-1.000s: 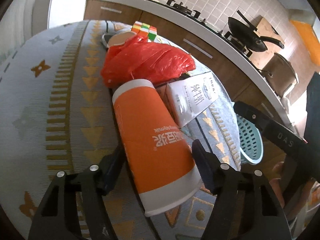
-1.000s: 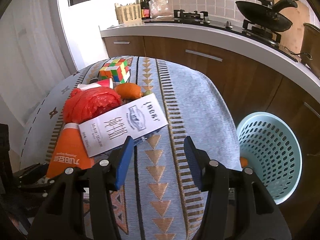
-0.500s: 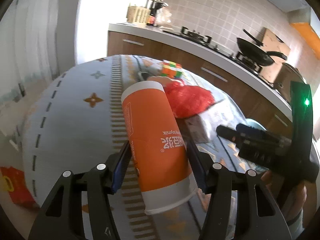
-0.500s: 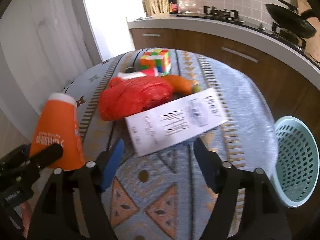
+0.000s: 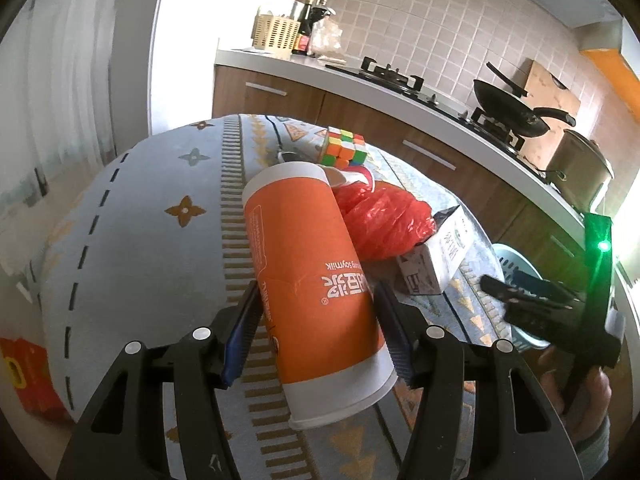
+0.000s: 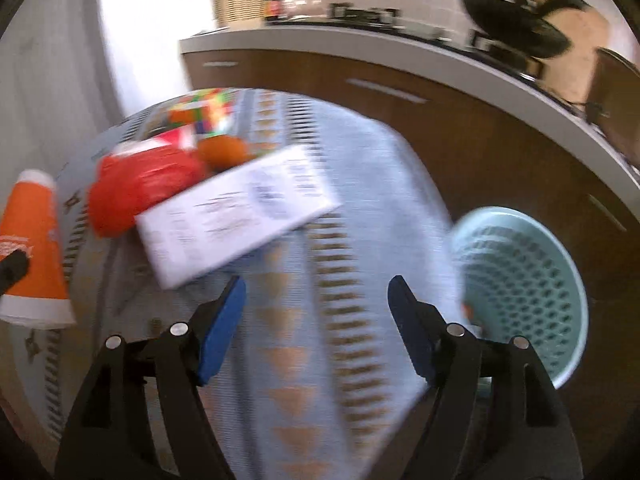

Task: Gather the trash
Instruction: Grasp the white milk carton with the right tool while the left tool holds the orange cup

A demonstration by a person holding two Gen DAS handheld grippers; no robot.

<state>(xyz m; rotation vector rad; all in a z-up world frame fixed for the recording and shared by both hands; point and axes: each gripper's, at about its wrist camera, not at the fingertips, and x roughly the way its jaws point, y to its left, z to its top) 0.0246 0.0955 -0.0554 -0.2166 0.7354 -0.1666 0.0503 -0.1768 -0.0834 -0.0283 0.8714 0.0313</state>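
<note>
Currently mid-collection: orange paper cup [image 5: 312, 276] clamped in left gripper [image 5: 316, 332] jaws, raised over the bench [image 5: 152, 240]; right gripper [image 6: 316, 320] jaws apart, empty, short of white carton [image 6: 236, 216]; next, probably carry to teal basket [image 6: 520, 288].

Ahead of right gripper [image 6: 316, 300]: bare tablecloth [image 6: 320, 320], you pass freely.
Eleven o'clock: white carton [image 6: 240, 216], red bag [image 6: 140, 188] block you.
Three o'clock: basket [image 6: 520, 280] beside table.
</note>
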